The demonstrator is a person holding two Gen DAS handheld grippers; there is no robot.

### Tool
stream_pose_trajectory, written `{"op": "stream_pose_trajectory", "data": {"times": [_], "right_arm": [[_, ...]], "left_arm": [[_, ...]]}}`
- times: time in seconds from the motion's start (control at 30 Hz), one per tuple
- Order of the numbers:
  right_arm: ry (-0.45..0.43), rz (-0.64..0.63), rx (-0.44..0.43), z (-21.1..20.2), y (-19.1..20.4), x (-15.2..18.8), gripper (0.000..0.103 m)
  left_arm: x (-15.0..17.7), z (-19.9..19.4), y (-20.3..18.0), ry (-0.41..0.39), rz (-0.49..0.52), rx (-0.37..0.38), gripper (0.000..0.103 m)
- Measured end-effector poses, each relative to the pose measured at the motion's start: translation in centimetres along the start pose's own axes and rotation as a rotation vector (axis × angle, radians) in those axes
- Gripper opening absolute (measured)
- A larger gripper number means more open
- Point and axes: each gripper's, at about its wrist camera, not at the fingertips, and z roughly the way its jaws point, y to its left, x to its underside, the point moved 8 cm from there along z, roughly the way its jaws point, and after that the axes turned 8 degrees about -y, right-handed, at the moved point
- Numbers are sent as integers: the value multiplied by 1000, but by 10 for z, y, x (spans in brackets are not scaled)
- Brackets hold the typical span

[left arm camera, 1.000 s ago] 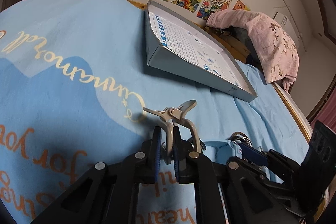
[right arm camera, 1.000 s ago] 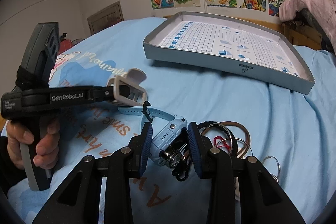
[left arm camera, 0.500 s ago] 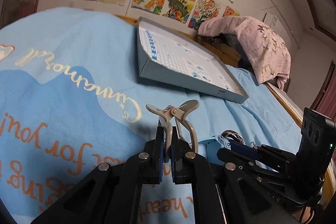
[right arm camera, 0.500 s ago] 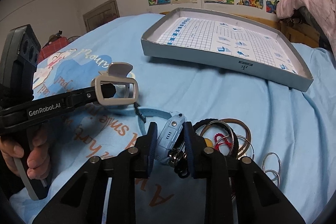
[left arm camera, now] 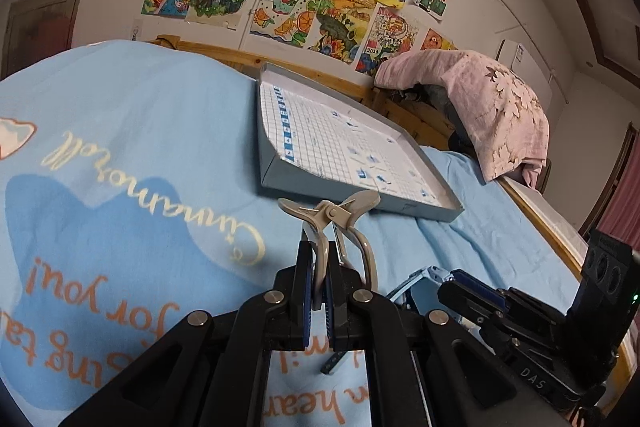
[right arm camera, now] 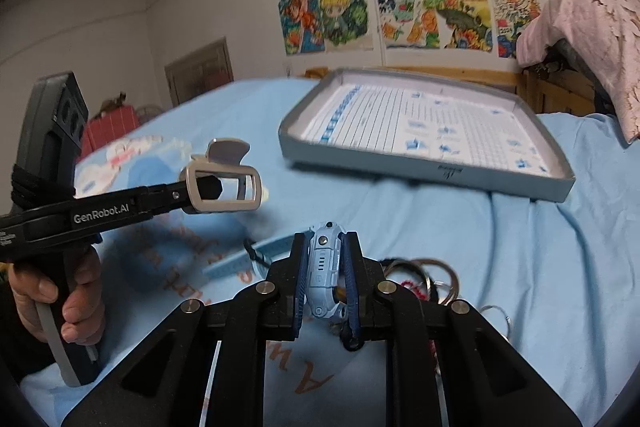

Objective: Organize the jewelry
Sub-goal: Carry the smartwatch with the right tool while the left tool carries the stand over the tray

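left gripper [left arm camera: 316, 281]: pinched tight on grey hair claw [left arm camera: 332, 215], held above blanket [left arm camera: 120, 147] | right gripper [right arm camera: 326, 269]: jaws just closing, pads apparently gripping blue watch [right arm camera: 324, 267] | advice: lift watch gently so strap clears bangles [right arm camera: 420, 275], carry both level to grey tray [right arm camera: 440, 183]

Both grippers: black angular frames w/ silver round screws, blue ribbed pads [right arm camera: 351, 279]. Left gripper [right arm camera: 212, 187] reads "GenRobot.AI" in white; black camera block atop, grey trigger under hand [right arm camera: 60, 291]. Right gripper [left arm camera: 456, 287] marked "DAS".
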Motion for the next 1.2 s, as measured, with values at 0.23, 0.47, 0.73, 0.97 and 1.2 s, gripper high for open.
{"op": "stream_pose_trajectory", "data": {"times": [0.23,0.47,0.73,0.97,1.2], "right_arm": [[9,28,7,10,-11,0,15],[85,-16,41,23,-7,11,15],[174,-113,113,31,0,20,18],[180,-95,110,27,0,17,15],[66,-14,61,11,-3,-8,15]], "left_arm": [[7,5,8,18,-23,-13,5],[13,5,9,24,-13,-22,5],[22,7,11,38,-11,-28,5],[21,8,10,40,-8,-28,5],[12,10,6,38,6,-17,5]]}}
